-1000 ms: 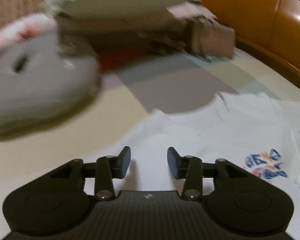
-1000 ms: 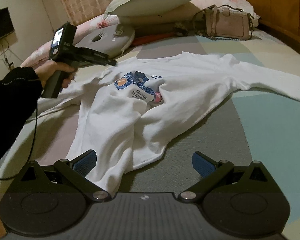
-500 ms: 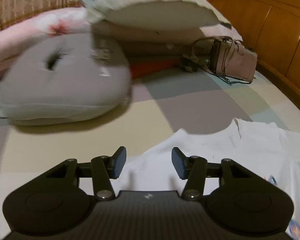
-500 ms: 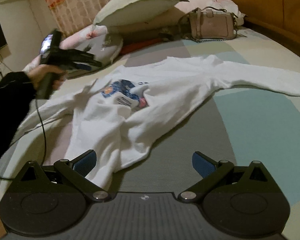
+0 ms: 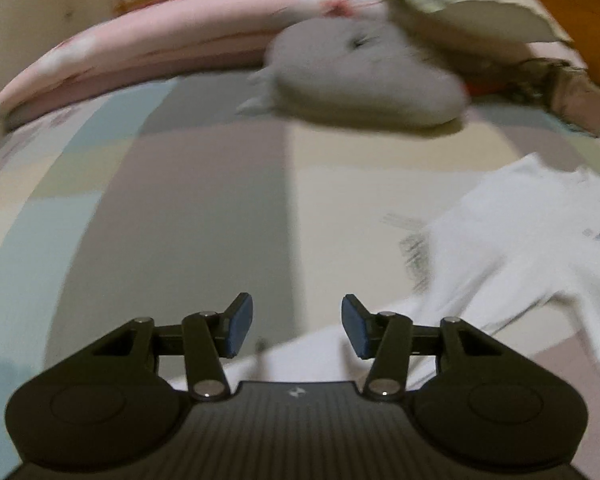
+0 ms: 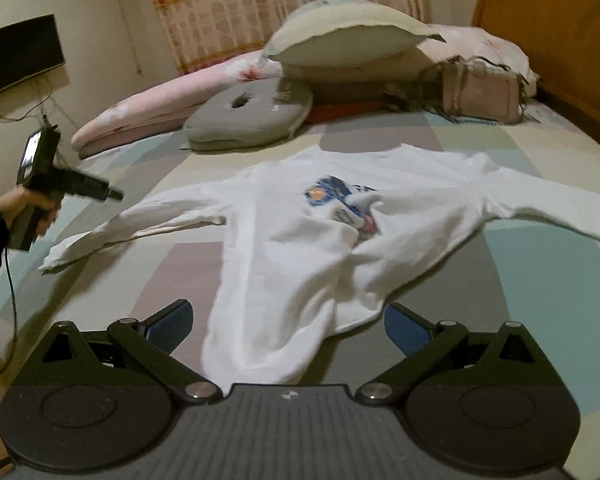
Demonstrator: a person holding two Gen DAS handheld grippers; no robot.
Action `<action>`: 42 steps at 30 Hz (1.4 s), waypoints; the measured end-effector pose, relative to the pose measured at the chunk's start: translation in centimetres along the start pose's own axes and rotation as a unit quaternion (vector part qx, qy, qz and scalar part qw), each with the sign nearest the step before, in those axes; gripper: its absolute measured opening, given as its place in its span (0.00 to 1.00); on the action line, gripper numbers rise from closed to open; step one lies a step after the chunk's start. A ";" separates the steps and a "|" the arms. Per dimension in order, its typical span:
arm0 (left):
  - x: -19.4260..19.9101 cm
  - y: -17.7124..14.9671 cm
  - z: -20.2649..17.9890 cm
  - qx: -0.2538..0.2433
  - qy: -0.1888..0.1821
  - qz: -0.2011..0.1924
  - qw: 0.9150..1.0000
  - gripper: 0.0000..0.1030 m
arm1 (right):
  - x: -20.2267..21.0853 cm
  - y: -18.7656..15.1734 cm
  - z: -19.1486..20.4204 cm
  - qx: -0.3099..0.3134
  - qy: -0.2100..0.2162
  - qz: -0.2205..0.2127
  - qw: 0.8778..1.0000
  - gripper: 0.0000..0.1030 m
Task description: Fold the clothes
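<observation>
1. A bed (image 6: 540, 264) with a pastel patchwork sheet carries pillows and a grey cushion (image 6: 252, 114) near the wooden headboard.
2. A white sweatshirt (image 6: 300, 248) lies face up mid-bed, sleeves spread, its body rumpled.
3. The left hand-held gripper (image 5: 297, 326), spread and empty, hovers over its left sleeve's cuff.
4. The right hand-held gripper (image 6: 287, 326), spread wide, straddles the hem without pinching it.

Bare bedspread (image 5: 204, 208) left of white shirt (image 6: 300, 240), grey cushion (image 6: 252, 120) and handbag (image 6: 480, 94) crowding the far end
</observation>
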State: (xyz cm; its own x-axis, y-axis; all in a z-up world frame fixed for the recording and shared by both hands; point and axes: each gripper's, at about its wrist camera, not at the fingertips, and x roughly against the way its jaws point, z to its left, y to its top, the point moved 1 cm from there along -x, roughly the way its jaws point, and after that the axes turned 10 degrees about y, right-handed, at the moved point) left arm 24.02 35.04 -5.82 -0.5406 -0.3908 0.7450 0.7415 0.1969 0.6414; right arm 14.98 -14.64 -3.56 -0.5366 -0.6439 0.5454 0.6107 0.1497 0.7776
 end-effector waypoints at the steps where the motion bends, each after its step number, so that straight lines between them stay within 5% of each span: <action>1: 0.0 -0.7 1.0 0.010 0.007 0.001 1.000 0.46 | 0.1 0.0 0.3 0.003 0.000 -0.001 1.000 1.00; 7: -0.2 -3.8 5.0 0.029 0.048 -0.016 0.998 0.46 | 0.5 0.1 1.5 0.012 -0.004 -0.001 1.000 1.00; 18: -2.2 -4.9 7.4 0.038 0.050 -0.026 0.998 0.51 | 0.3 -0.1 2.6 0.021 -0.017 0.011 1.000 1.00; 25: -0.8 -6.9 12.9 0.134 0.059 -0.005 0.989 0.45 | -0.4 -0.1 2.0 0.008 -0.018 0.015 1.000 1.00; 31: -0.5 -9.6 12.1 0.164 0.027 -0.014 0.986 0.44 | -1.5 -0.4 2.7 0.017 -0.006 0.033 0.999 1.00; 33: -0.3 -9.9 10.9 0.139 0.032 -0.014 0.990 0.44 | -1.5 -0.4 3.1 0.025 -0.005 0.035 0.999 1.00; 34: -0.1 -9.9 10.3 0.121 0.039 -0.019 0.992 0.42 | -1.5 -0.4 3.2 0.027 -0.006 0.034 0.999 1.00; 37: 0.6 -9.4 10.4 0.130 0.046 -0.036 0.990 0.15 | -1.4 -0.5 3.1 0.024 -0.008 0.034 0.999 1.00; 42: 2.0 -8.3 11.3 0.164 0.059 -0.069 0.982 0.13 | -1.3 -0.4 2.7 0.018 -0.014 0.033 0.999 1.00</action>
State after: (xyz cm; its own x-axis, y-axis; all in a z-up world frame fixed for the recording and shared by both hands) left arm 12.31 42.82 -7.53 -0.5630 -0.5323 0.6322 0.4850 0.4066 0.7743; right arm 13.84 -11.84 -3.74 -0.5125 -0.6109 0.6035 0.6242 0.2177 0.7503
